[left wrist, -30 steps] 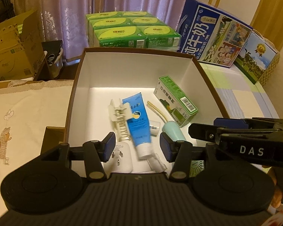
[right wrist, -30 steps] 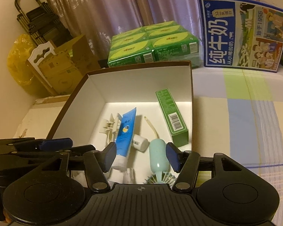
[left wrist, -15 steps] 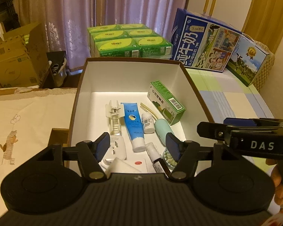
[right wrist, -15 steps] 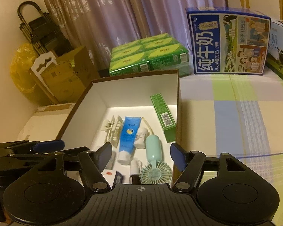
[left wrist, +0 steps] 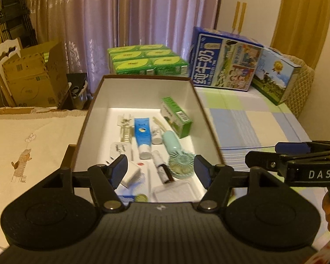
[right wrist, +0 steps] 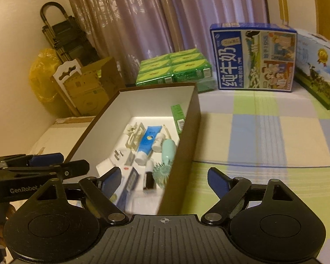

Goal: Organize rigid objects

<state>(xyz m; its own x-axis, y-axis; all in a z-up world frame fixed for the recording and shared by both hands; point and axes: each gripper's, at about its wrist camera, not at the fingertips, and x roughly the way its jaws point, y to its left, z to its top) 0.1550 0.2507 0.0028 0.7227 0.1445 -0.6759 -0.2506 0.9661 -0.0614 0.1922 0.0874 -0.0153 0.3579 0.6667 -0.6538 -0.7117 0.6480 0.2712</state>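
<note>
Plainly the biggest thing in play is the brown open box [left wrist: 140, 110] with white inner walls, standing on a bed with a checked cover [right wrist: 264, 136]; behind it sit a blue milk carton case [left wrist: 224, 61] and a stack of green tissue packs [left wrist: 145, 62]. Both tongs hang above the box's near end and grip nothing. The left tongs [left wrist: 160, 171] have jaws that are opening, with only air between the pads. The right tongs [right wrist: 165, 182] are also opening, and the box's right wall shows between the jaws from that camera, though the pads do not press it.

Inside the box the rigid things lie in a loose row: a green carton [left wrist: 176, 116] against the right wall, a mint hand fan [left wrist: 176, 151], a blue tube [left wrist: 142, 135], a clear plastic clip [left wrist: 125, 127], a white plug adapter [left wrist: 118, 149], a small white bottle [left wrist: 156, 135] and a dark-tipped pen-like stick [left wrist: 161, 169], with some blurred flat packets nearer the camera.

Judging from this, the sorting looks well along. The risk is mostly the box itself: a tong tip dropping onto its thin right wall could tip or shove it and jumble the row. The tube and bottle touch, so a reach for either may drag the other along.
</note>
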